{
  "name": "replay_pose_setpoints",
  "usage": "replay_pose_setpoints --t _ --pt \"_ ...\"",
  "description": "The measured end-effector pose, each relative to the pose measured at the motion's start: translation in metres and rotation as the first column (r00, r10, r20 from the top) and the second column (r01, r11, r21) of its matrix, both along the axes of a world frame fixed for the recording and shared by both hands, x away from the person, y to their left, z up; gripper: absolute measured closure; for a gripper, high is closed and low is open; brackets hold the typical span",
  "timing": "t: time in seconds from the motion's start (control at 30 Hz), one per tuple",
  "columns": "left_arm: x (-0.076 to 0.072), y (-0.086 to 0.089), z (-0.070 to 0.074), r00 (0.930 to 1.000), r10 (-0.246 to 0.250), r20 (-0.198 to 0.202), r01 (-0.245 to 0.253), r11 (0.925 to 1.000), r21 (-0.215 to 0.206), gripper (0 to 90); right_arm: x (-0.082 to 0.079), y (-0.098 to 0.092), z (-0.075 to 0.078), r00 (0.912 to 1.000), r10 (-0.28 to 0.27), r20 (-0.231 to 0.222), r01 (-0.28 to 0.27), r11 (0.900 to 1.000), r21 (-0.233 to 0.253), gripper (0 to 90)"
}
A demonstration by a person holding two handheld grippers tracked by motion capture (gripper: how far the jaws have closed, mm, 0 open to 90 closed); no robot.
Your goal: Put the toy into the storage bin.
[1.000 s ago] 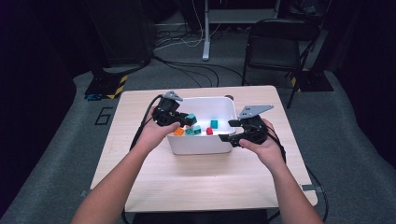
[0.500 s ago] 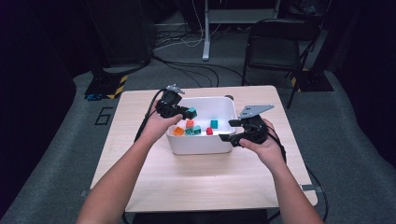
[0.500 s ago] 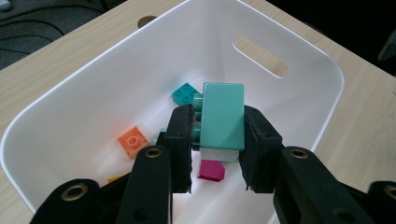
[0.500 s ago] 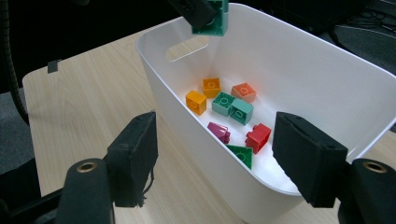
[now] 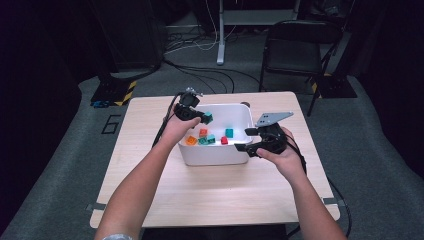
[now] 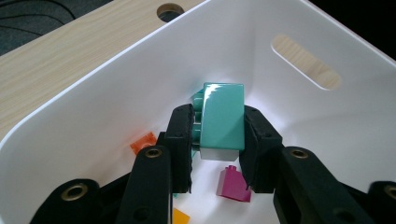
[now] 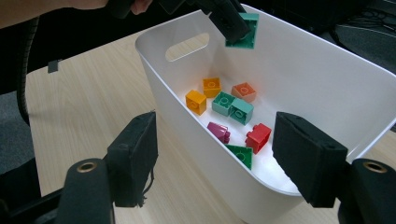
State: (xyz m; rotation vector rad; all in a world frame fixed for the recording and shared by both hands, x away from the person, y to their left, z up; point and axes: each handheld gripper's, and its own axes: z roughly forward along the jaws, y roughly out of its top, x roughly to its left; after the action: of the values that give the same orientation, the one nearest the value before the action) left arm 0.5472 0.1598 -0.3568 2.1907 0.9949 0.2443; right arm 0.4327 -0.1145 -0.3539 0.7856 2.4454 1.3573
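a: what's hard to make out on the teal brick (image 6: 223, 120)?

b: in the left gripper view its studded side is mostly hidden behind one black pad, and its lower end is washed out to white. in the high view it's just a small teal speck (image 5: 208, 118).

a: where does it sit?

b: clamped between the jaws of the left hand-held gripper (image 6: 217, 140), lifted above the white bin (image 5: 212, 155), toward the bin's 10 o'clock corner in the high view. the pads press its two long sides.

a: and the other one?

b: the right hand-held gripper (image 7: 219, 158) stands wide, holding nothing, jaws either side of the bin's near wall, at 3 o'clock of the bin. its pads cut off part of that wall.

a: below the brick?

b: loose bricks on the bin floor: orange (image 7: 196, 101), red (image 7: 258, 137), magenta (image 7: 218, 131). the bin rests on the bench (image 5: 150, 125).
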Motion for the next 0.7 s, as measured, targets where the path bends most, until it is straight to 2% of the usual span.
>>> replay_pose_setpoints --t 0.23,0.57,0.6,0.7 --pt "0.015 -0.004 -0.015 0.9985 0.049 -0.023 -0.049 0.9987 0.017 67.0 0.0 0.0 -0.001 1.0 -0.001 -0.003 0.001 1.0 0.001 30.6" --pt "0.024 -0.01 -0.025 0.9976 0.051 -0.046 -0.049 0.9981 0.038 66.5 0.0 0.0 -0.001 1.0 0.0 -0.007 0.0 1.0 0.002 30.6" --pt "0.024 -0.01 -0.026 0.9977 0.05 -0.046 -0.049 0.9981 0.037 66.0 0.0 0.0 -0.001 1.0 0.0 -0.008 0.0 1.0 0.004 30.6" --pt "0.023 -0.011 -0.025 0.9982 0.05 -0.033 -0.049 0.9982 0.034 57.3 0.001 -0.002 -0.001 1.0 0.0 -0.005 0.0 1.0 0.007 30.6"
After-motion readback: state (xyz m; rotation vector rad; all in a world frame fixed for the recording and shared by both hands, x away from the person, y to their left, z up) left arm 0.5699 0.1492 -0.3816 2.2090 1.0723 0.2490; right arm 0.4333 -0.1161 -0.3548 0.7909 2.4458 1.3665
